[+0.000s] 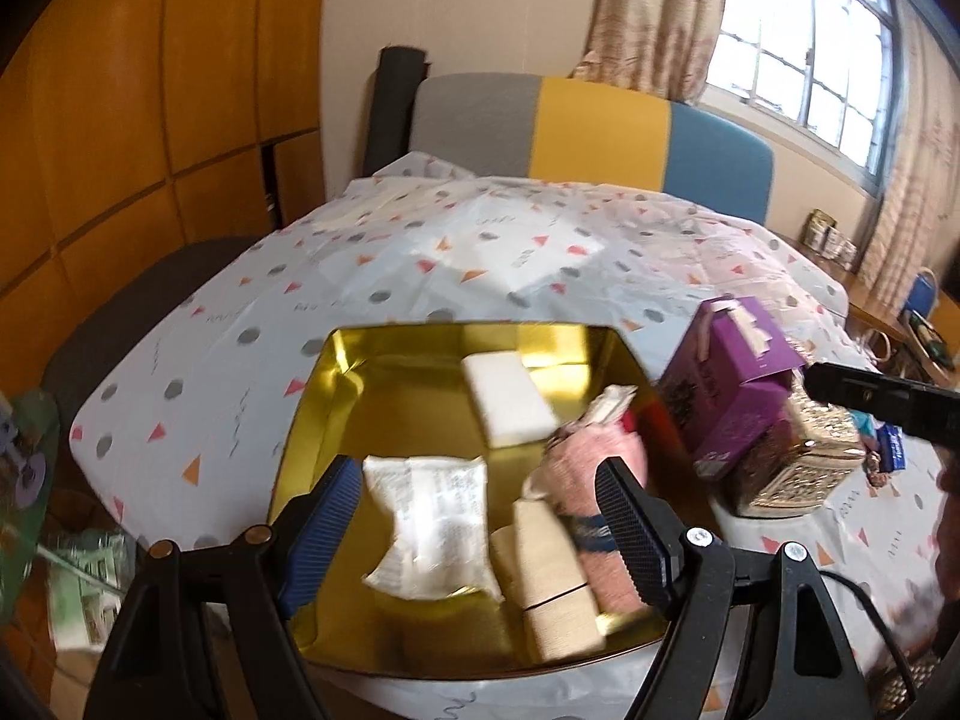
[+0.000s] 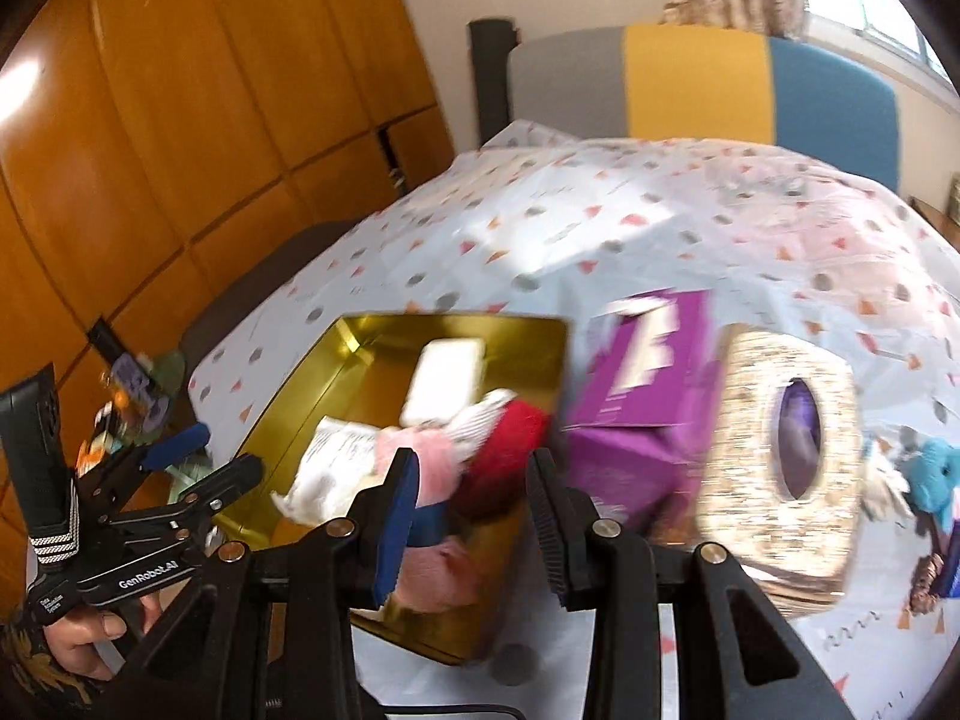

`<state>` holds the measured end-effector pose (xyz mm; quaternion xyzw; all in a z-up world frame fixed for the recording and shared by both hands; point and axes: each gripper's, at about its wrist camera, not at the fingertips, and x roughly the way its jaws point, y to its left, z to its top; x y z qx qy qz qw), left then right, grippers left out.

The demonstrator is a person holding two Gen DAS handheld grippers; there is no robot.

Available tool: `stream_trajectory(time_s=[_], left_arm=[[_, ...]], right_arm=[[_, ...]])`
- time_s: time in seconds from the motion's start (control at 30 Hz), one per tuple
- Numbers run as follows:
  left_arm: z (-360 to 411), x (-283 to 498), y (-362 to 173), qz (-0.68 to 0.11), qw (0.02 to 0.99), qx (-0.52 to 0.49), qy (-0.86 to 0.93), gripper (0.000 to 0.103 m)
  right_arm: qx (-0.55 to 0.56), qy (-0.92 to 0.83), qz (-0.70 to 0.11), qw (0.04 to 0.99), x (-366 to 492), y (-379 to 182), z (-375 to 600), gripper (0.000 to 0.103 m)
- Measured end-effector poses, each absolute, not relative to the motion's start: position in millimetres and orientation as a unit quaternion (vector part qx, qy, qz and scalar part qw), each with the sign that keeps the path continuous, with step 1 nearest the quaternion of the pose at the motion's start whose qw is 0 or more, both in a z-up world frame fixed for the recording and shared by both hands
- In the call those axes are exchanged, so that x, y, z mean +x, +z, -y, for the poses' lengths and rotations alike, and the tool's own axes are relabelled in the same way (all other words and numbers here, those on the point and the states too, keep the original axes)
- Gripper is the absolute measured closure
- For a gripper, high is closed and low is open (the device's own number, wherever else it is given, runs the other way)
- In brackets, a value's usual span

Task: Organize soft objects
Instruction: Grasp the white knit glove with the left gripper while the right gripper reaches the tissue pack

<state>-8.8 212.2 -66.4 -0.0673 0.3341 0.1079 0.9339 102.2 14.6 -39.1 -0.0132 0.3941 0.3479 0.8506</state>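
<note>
A gold tin tray (image 1: 318, 396) (image 2: 336, 360) sits on the patterned tablecloth. In it lie a white block (image 1: 510, 402), a white packet (image 1: 432, 522), a beige roll (image 1: 552, 570) and a pink towel with a blue band (image 1: 600, 462). A red and white soft piece (image 2: 510, 450) rests at its right side. My left gripper (image 1: 480, 522) hovers open over the packet and grips nothing. My right gripper (image 2: 474, 480) hangs above the tray's near right corner, its jaws partly apart with nothing pressed between them. The picture there is blurred.
A purple carton (image 1: 732, 384) (image 2: 648, 396) and a glittery gold tissue box (image 1: 798, 456) (image 2: 780, 456) stand right of the tray. A blue plush toy (image 2: 936, 474) lies further right. A grey, yellow and blue chair back (image 1: 600, 126) is beyond the table; wooden cabinets are on the left.
</note>
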Motion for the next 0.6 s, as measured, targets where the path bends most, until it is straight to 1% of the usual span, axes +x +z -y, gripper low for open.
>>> stream_trajectory(time_s=[0.27, 0.3, 0.43, 0.5, 0.6], left_arm=[[-161.1, 14.9, -38.2, -0.322, 0.946, -0.010, 0.024, 0.022], [-151.9, 19.2, -33.9, -0.322, 0.947, -0.001, 0.006, 0.022], [-111.9, 35.5, -15.8, -0.314, 0.947, 0.041, -0.055, 0.022], [-90.3, 44.5, -6.8, -0.309, 0.945, 0.063, -0.086, 0.018], [-51.7, 62.1, 4.4, -0.308, 0.935, 0.107, -0.137, 0.018]], right_arm=[[0.040, 0.231, -0.392, 0.889, 135.8, -34.8, 100.2, 0.066], [0.050, 0.206, -0.395, 0.894, 142.9, -37.4, 120.6, 0.064], [0.087, 0.095, -0.414, 0.901, 172.3, -54.8, 197.8, 0.062], [0.100, 0.035, -0.425, 0.899, 187.7, -69.5, 238.7, 0.062], [0.125, -0.044, -0.434, 0.891, 199.2, -90.2, 290.4, 0.062]])
